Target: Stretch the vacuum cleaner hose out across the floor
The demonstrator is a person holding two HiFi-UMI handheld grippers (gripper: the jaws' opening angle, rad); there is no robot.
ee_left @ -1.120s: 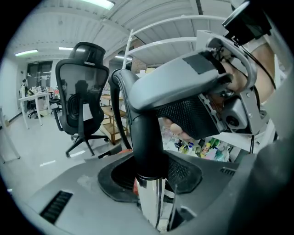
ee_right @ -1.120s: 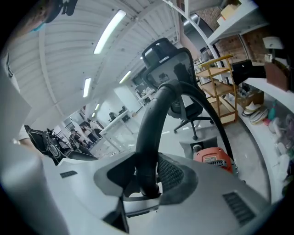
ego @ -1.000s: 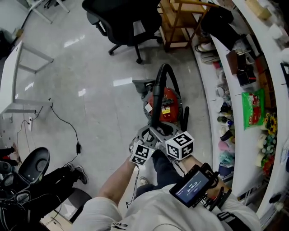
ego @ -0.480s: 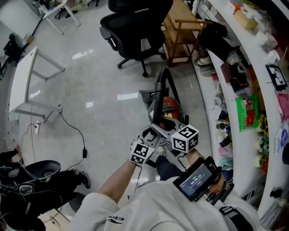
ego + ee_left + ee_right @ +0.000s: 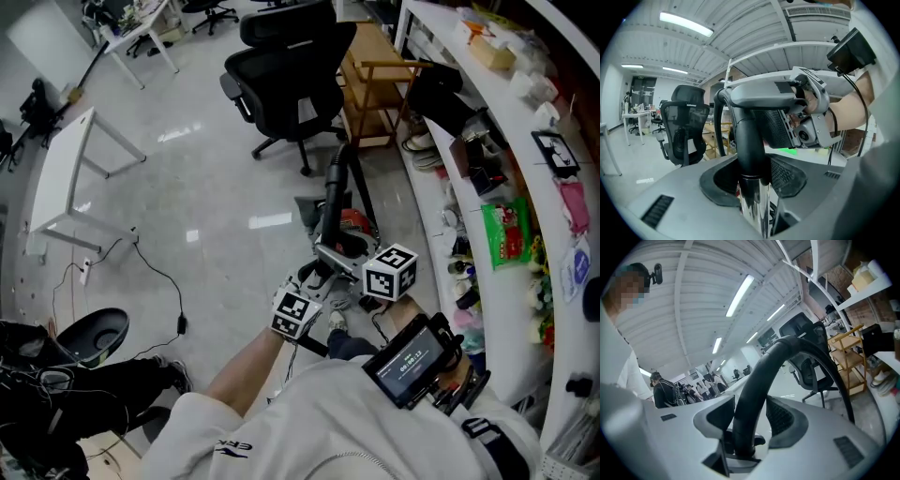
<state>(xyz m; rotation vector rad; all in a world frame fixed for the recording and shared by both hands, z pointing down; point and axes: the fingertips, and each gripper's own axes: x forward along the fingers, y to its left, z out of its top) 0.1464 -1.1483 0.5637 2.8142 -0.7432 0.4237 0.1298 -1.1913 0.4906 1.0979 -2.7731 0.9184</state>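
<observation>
Left gripper (image 5: 315,279) and right gripper (image 5: 339,255) have both risen since the earlier frame, lower centre. Left is clamped on the hose (image 5: 330,197) just above its chrome tube (image 5: 757,211). Right jaws have just widened, with the hose loose between them. Hose arcs up-frame over the red vacuum body (image 5: 354,220), with the black chair (image 5: 291,75) beyond.

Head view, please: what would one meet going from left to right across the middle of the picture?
white table → black cable on the floor → vacuum cleaner hose → green packet on the shelf
</observation>
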